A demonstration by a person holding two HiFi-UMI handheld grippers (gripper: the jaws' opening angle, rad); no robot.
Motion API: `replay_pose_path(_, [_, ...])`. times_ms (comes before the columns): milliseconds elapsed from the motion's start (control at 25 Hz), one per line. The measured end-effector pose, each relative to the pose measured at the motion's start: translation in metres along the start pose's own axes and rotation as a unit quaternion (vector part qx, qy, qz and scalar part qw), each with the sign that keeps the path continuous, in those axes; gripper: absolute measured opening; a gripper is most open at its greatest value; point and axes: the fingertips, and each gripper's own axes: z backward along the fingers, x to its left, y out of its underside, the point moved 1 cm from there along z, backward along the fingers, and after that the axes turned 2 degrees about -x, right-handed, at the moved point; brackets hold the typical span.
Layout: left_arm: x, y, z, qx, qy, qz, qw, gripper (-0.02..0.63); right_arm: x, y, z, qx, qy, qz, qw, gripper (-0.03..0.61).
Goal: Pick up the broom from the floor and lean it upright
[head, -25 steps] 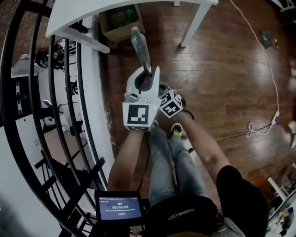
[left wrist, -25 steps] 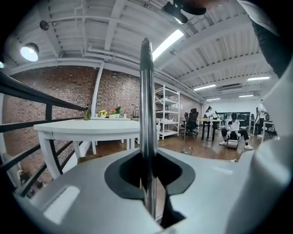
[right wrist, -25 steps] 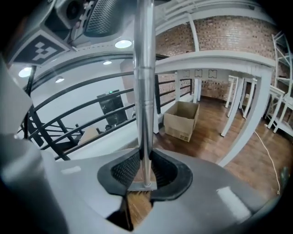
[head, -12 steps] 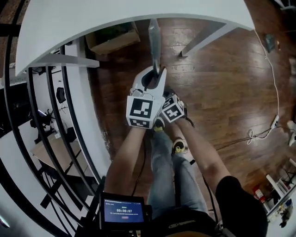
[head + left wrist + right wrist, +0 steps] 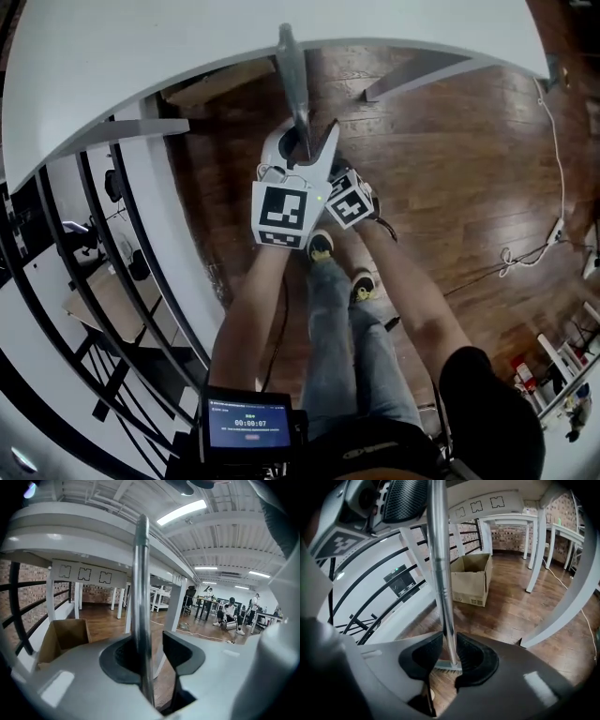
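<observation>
The broom stands nearly upright, its shiny metal handle rising past the edge of the white table. Its grey top end shows in the head view. The broom head rests on the wooden floor. My left gripper has the handle between its jaws, which have just been opening. The handle lies against the left pad, with a gap to the right pad. Lower down, my right gripper is shut on the handle. In the head view its jaws are hidden under the left gripper.
A cardboard box sits under the table, to the left of the white table legs. A black railing runs along the left. A white cable trails over the floor on the right. The person's shoes stand just below the grippers.
Both grippers have carried the broom toward the white table. Its handle top, earlier over the floor by the box, now stands against the table's edge.
</observation>
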Motion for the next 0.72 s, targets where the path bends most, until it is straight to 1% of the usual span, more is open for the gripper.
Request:
replay_pose_path(40, [0.000, 0.001, -0.001, 0.001, 0.002, 0.000, 1.0000, 0.195, 0.001, -0.001, 0.001, -0.003, -0.005, -0.001, 1.000, 0.103])
replay_pose_path(80, [0.000, 0.001, -0.002, 0.001, 0.003, -0.003, 1.0000, 0.233, 0.001, -0.002, 0.001, -0.007, -0.009, -0.002, 1.000, 0.119])
replay_pose_path(200, [0.001, 0.002, -0.004, 0.007, 0.003, -0.028, 0.9996, 0.229, 0.000, -0.006, 0.008, -0.016, -0.016, 0.002, 1.000, 0.147])
replay_pose_path(240, [0.002, 0.003, -0.004, 0.010, -0.001, -0.034, 0.9994, 0.249, 0.002, -0.008, 0.011, -0.021, -0.020, 0.001, 1.000, 0.149])
replay_pose_path(280, [0.005, 0.004, -0.004, 0.013, -0.006, -0.036, 0.9992, 0.289, 0.005, -0.008, 0.013, -0.025, -0.023, -0.001, 0.999, 0.158])
replay_pose_path(360, [0.013, 0.004, -0.004, 0.012, -0.017, -0.031, 0.9993, 0.262, 0.009, -0.008, 0.013, -0.032, -0.027, 0.002, 0.999, 0.158])
replay_pose_path(400, [0.019, 0.002, -0.004, 0.011, -0.021, -0.029, 0.9993, 0.161, 0.009, -0.010, 0.013, -0.036, -0.026, 0.007, 0.999, 0.160])
replay_pose_path(440, [0.023, 0.001, -0.003, 0.012, -0.021, -0.024, 0.9994, 0.015, 0.008, -0.013, 0.012, -0.043, -0.025, 0.015, 0.999, 0.164])
replay_pose_path(600, [0.022, -0.003, 0.001, 0.026, 0.014, 0.012, 0.9995, 0.015, 0.007, -0.029, 0.011, -0.069, -0.012, 0.041, 0.997, 0.169])
replay_pose_path(680, [0.019, 0.000, 0.002, 0.052, 0.026, 0.019, 0.9981, 0.015, 0.006, -0.035, 0.010, -0.069, -0.001, 0.056, 0.996, 0.169])
replay_pose_path(720, [0.021, 0.002, 0.002, 0.071, 0.023, 0.023, 0.9970, 0.015, 0.007, -0.037, 0.010, -0.067, 0.002, 0.065, 0.996, 0.149])
